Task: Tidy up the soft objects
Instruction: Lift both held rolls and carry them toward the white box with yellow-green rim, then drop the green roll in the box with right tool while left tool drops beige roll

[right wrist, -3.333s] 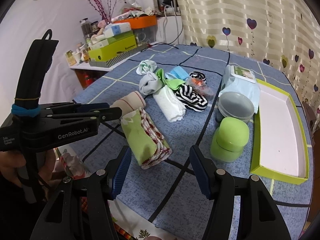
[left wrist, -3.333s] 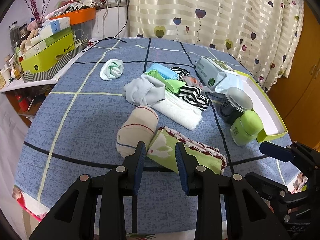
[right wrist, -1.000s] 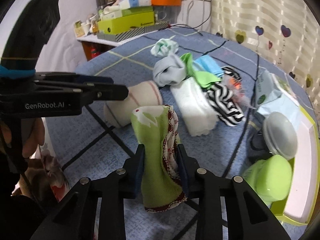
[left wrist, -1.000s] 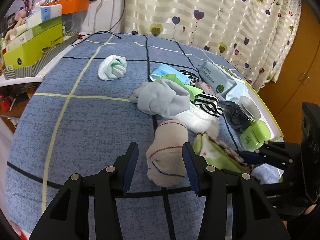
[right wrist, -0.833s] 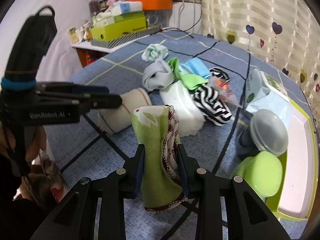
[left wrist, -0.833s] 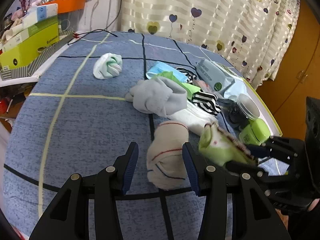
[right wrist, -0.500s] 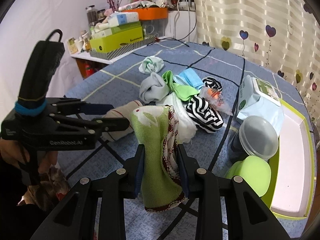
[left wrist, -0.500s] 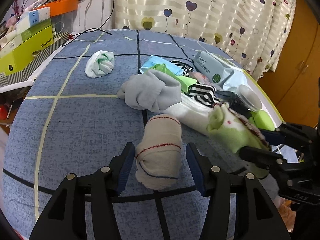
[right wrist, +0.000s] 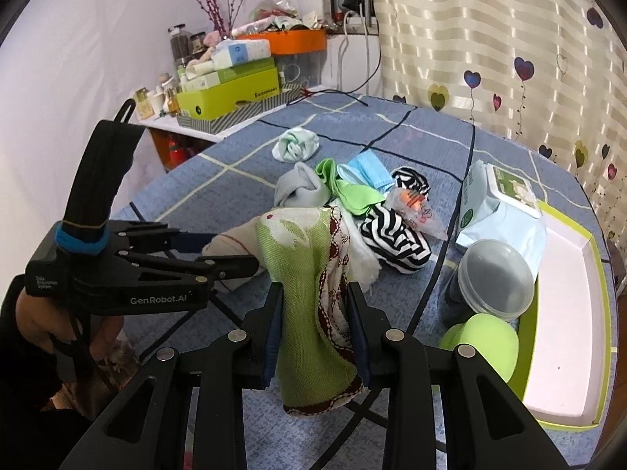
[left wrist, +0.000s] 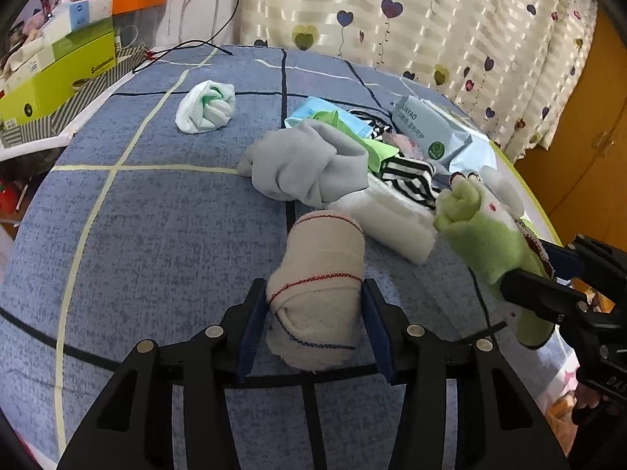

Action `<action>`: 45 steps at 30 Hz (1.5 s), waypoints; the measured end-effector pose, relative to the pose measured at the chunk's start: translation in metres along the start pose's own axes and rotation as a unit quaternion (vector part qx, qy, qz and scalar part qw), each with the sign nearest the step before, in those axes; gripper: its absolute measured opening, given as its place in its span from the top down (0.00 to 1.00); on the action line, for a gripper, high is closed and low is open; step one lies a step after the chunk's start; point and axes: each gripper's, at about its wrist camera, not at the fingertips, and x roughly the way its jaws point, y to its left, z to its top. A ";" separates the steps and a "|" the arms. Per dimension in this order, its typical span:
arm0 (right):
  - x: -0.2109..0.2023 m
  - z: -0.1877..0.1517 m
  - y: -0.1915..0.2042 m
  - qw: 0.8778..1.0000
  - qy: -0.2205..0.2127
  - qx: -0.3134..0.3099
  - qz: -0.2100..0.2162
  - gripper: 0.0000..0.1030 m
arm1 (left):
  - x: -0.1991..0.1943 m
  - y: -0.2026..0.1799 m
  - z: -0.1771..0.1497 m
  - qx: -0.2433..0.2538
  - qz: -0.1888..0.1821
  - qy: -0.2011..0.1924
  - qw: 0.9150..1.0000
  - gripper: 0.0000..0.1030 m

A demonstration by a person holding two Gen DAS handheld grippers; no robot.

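Note:
My left gripper (left wrist: 313, 293) is open with its jaws on both sides of a rolled beige sock with red stitching (left wrist: 319, 274), which lies on the blue cloth-covered table (left wrist: 156, 235). My right gripper (right wrist: 313, 293) is shut on a folded green cloth with a dark red patterned edge (right wrist: 309, 293) and holds it above the table; it also shows at the right of the left wrist view (left wrist: 490, 243). A pile lies behind: a grey sock (left wrist: 309, 164), a white towel (left wrist: 388, 219), a black-and-white striped sock (right wrist: 392, 235), a blue face mask (right wrist: 368, 172).
A rolled white-green sock (left wrist: 205, 105) lies apart at the far left. A wipes pack (right wrist: 497, 203), a lidded dark jar (right wrist: 493, 278) and a green jar (right wrist: 486, 344) stand beside a lime-rimmed white tray (right wrist: 560, 313) on the right. Boxes (right wrist: 231, 90) crowd a shelf at the back left.
My right gripper has closed on the green cloth and lifted it off the table. My left gripper has moved forward so its jaws flank the beige sock.

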 end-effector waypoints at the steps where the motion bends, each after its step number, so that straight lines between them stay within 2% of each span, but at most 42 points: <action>1: -0.002 0.001 0.000 1.000 -0.004 0.001 0.000 0.71 | -0.002 -0.001 0.001 -0.002 0.000 -0.003 1.000 0.53; 12: -0.042 0.004 -0.022 0.998 -0.049 0.022 -0.021 0.71 | -0.041 -0.037 0.019 0.021 -0.009 -0.054 0.998 0.53; 24: -0.094 -0.019 -0.104 0.987 -0.086 0.095 -0.097 0.71 | -0.046 -0.112 0.053 0.079 -0.051 -0.080 0.992 0.53; 35: -0.101 -0.052 -0.178 0.975 -0.074 0.157 -0.137 0.71 | -0.023 -0.183 0.076 0.113 -0.089 -0.072 0.987 0.53; 45: -0.064 -0.072 -0.232 0.967 -0.031 0.202 -0.151 0.71 | 0.008 -0.229 0.088 0.126 -0.108 -0.051 0.985 0.53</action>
